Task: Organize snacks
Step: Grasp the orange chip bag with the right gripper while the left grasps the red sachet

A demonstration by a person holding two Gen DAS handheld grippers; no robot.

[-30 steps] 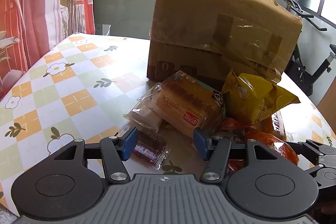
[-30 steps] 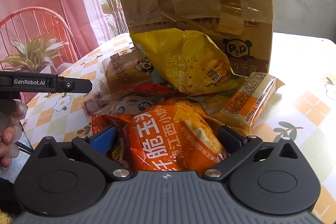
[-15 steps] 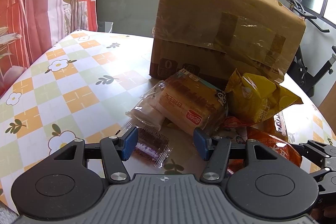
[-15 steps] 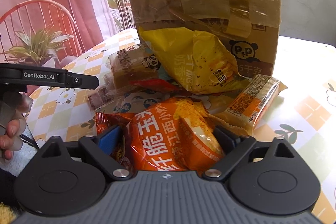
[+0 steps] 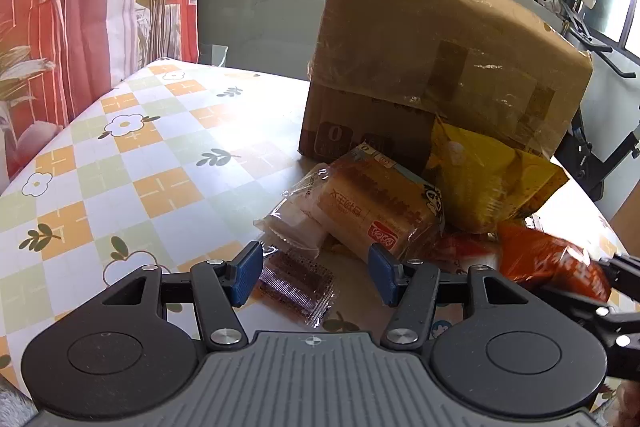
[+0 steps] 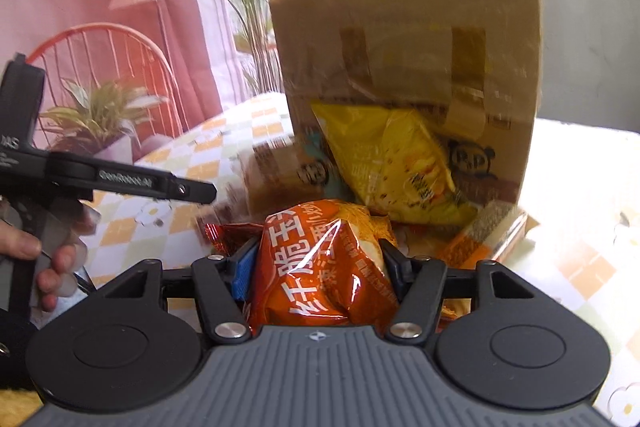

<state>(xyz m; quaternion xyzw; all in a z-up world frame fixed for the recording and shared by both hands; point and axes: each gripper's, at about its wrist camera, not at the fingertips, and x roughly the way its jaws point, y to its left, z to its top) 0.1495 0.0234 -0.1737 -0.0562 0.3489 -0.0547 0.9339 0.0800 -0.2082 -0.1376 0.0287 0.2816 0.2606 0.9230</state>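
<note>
I have the right gripper (image 6: 316, 261) closing on the orange snack bag (image 6: 320, 267); the bag sits squarely between its jaws, pads pressing both flanks, long axis running straight ahead toward the cardboard box (image 6: 408, 75). The left gripper (image 5: 314, 273) hangs half open and empty above the small dark packet (image 5: 296, 283), well to the left of the orange bag, so the right hand does the carrying

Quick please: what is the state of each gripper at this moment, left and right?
Left gripper: open, holding nothing.
Right gripper: fingers closing on the orange snack bag, which they squeeze.
</note>
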